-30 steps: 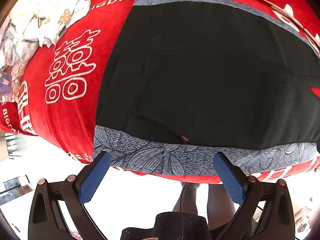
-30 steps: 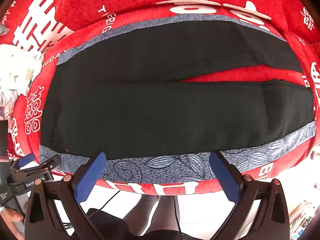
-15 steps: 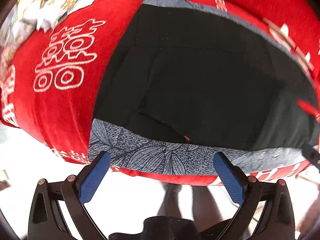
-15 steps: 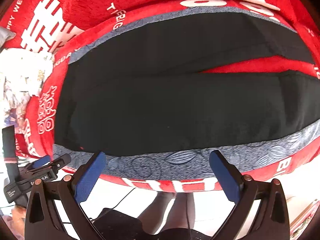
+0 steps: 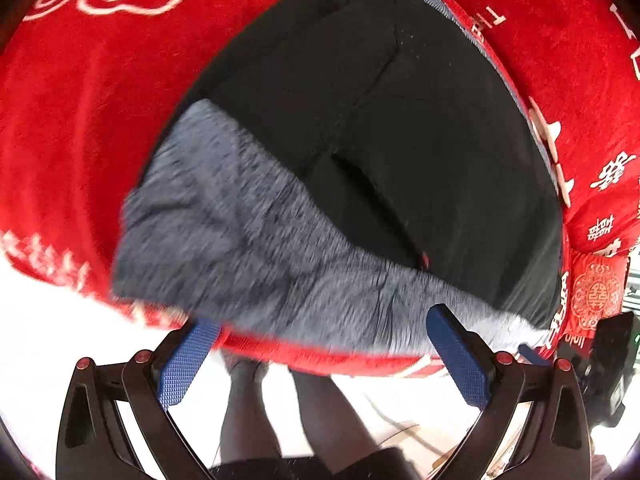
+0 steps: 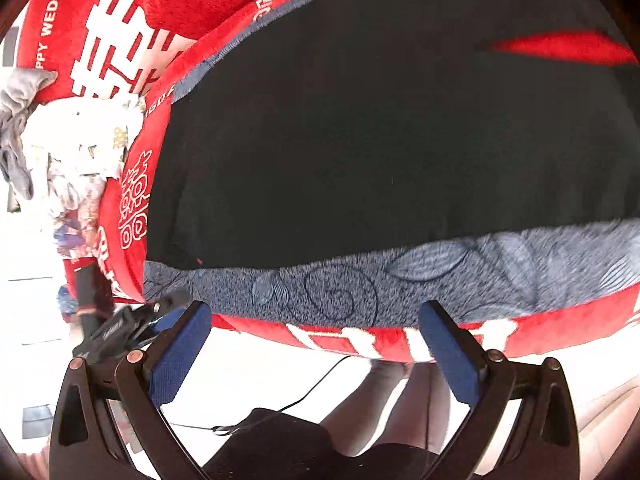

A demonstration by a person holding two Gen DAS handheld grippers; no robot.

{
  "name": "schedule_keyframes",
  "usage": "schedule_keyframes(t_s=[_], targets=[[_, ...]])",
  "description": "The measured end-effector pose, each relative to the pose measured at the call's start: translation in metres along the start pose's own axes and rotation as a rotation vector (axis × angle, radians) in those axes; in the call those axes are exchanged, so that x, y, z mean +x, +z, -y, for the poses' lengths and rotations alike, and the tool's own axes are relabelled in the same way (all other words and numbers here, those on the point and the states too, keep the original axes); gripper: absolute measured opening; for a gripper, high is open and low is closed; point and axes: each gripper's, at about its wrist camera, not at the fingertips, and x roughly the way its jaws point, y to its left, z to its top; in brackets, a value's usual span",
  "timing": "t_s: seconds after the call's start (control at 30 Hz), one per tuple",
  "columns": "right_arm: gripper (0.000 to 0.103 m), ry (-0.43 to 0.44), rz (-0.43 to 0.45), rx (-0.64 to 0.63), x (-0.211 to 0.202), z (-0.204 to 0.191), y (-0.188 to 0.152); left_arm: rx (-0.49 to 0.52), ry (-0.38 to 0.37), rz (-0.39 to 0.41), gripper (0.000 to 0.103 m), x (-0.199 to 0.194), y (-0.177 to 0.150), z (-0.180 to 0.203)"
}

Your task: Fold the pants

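Black pants [image 5: 400, 120] [image 6: 380, 120] lie spread flat on a grey leaf-patterned cloth [image 5: 240, 232] [image 6: 400, 280] over a red blanket. A red gap [image 6: 560, 46] between the two legs shows at the upper right of the right wrist view. My left gripper [image 5: 320, 344] is open, its blue pads at the front edge of the grey cloth near the waist corner of the pants. My right gripper [image 6: 316, 340] is open too, hovering just off the front edge, with nothing between its fingers. The left gripper's body [image 6: 120, 328] appears at the lower left of the right wrist view.
The red blanket [image 5: 80, 100] with white characters covers the surface. A pile of light printed laundry [image 6: 80, 152] lies at the left end. The person's legs [image 5: 280, 408] stand in front of the edge on a pale floor. A red patterned item [image 5: 596, 292] sits at the right.
Both grippers have moved in closer to the front edge. The left wrist view has swung left and tilted, now blurred, with the grey cloth corner much larger. Both stay open.
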Motion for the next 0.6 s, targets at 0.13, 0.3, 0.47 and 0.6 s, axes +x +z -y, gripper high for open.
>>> schedule_keyframes(t_s=[0.13,0.3,0.47,0.6], targets=[[0.103,0.067,-0.012,0.052,0.006,0.019,-0.005,-0.001,-0.025,0.025,0.082,-0.002,0.012,0.010],[0.103,0.217,-0.015,0.215,0.016,0.062,-0.015,0.014,-0.076,0.000,0.045,-0.003,0.021,0.016],[0.077,0.350,0.006,0.349,0.028,0.103,-0.029,0.058,-0.094,-0.024,0.045,-0.004,0.024,0.027],[0.077,0.478,0.037,0.409,0.034,0.119,-0.034,0.068,-0.107,-0.050,0.045,-0.007,0.026,0.019]])
